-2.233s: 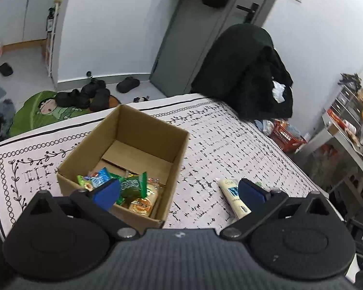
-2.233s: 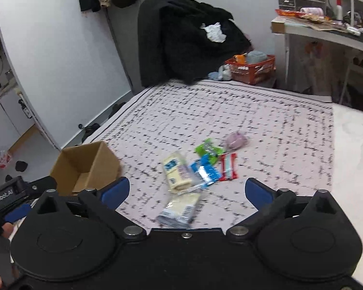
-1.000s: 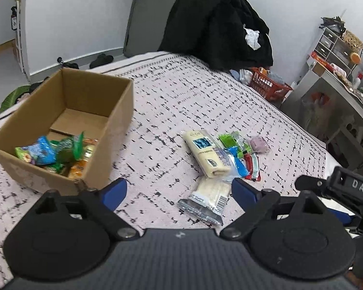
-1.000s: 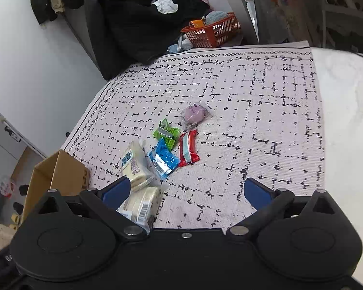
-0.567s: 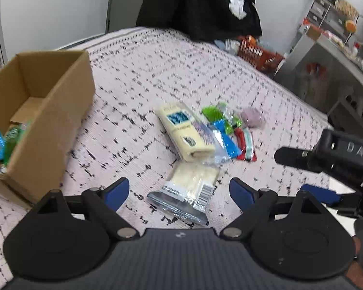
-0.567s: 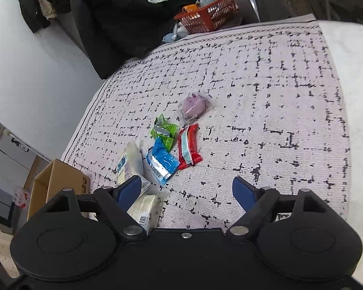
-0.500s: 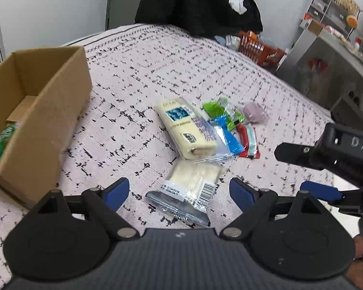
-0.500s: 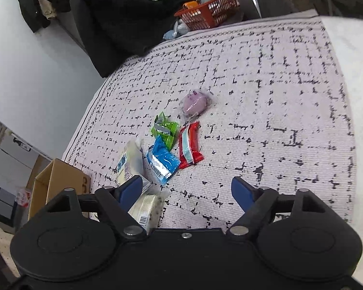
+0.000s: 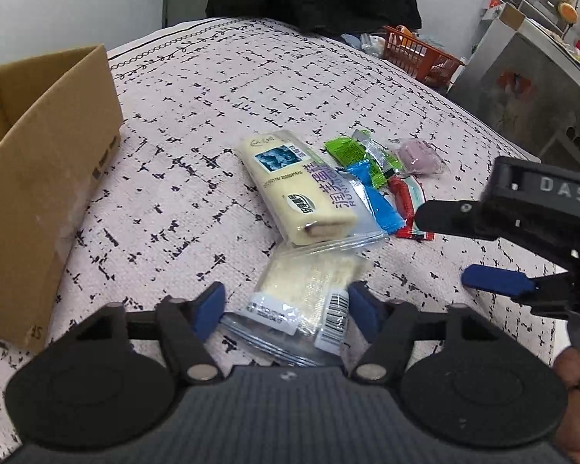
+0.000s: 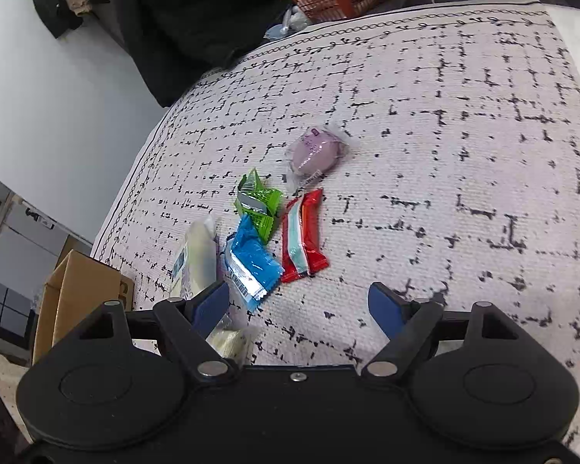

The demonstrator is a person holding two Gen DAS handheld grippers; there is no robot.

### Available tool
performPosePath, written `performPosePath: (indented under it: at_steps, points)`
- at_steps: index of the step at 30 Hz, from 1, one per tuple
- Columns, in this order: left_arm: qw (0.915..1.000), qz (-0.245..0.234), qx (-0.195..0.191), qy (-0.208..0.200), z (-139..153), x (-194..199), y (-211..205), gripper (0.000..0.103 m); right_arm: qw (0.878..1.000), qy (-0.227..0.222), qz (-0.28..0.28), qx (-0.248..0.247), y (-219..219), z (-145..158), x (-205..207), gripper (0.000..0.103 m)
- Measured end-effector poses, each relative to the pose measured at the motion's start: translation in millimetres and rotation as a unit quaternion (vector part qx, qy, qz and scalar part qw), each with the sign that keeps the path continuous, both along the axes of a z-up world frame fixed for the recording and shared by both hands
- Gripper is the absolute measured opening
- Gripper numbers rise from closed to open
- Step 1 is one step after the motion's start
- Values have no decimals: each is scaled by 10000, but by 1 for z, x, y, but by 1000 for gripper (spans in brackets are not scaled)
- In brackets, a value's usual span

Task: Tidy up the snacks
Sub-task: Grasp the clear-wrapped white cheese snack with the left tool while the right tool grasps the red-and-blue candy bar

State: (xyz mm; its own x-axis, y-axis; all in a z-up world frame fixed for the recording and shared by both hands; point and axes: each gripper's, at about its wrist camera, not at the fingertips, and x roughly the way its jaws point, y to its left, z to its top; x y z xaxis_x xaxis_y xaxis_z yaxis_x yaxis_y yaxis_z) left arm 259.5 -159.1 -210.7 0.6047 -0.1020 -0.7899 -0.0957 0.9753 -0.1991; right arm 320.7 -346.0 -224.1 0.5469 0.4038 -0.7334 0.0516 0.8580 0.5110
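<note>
Left hand-held gripper [image 9: 286, 307], released, is straddling the clear-wrapped pale cracker packet [image 9: 309, 290], just right of the brown cardboard box [image 9: 38, 178]. Right hand-held gripper [image 10: 301, 307], released, is hovering farther right.

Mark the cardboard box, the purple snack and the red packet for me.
cardboard box [image 9: 50, 178]: left wrist view, its outer side wall.
purple snack [image 10: 315, 151]: right wrist view, middle of the wrapper.
red packet [image 10: 304, 232]: right wrist view, middle of the pack.

1. Even, bright indoor light; shadows under the snacks are soft and short.
2. Strong fisheye bending curves the surface [image 10: 464, 123] edges and darkens the frame corners.
3. The clear packet [image 9: 309, 290] just ahead of the left gripper [image 9: 286, 305] shows motion blur and glare.
</note>
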Motion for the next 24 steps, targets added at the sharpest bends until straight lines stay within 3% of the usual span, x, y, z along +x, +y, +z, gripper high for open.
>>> performPosePath:
  at_steps: [2, 13, 16, 18, 21, 24]
  points:
    - [9997, 45, -224, 84, 1, -1, 4, 47, 10000, -38, 57, -33, 3, 0, 3, 75]
    - [9989, 236, -215, 342, 12, -15, 20, 44, 9992, -177, 188, -319, 16, 0, 24, 70]
    - [9984, 337, -211, 392, 16, -19, 28, 44, 9986, -183, 221, -436, 20, -1, 29, 56]
    - [9982, 398, -189, 403, 18, -21, 33, 44, 9979, -181, 286, -557, 23, -3, 31, 31]
    - [9976, 510, -175, 426, 22, -25, 42, 44, 9978, -81, 387, -532, 24, -7, 29, 9]
    - [9967, 653, -199, 437, 26, -30, 50, 44, 9970, -93, 437, -632, 23, -3, 22, 7]
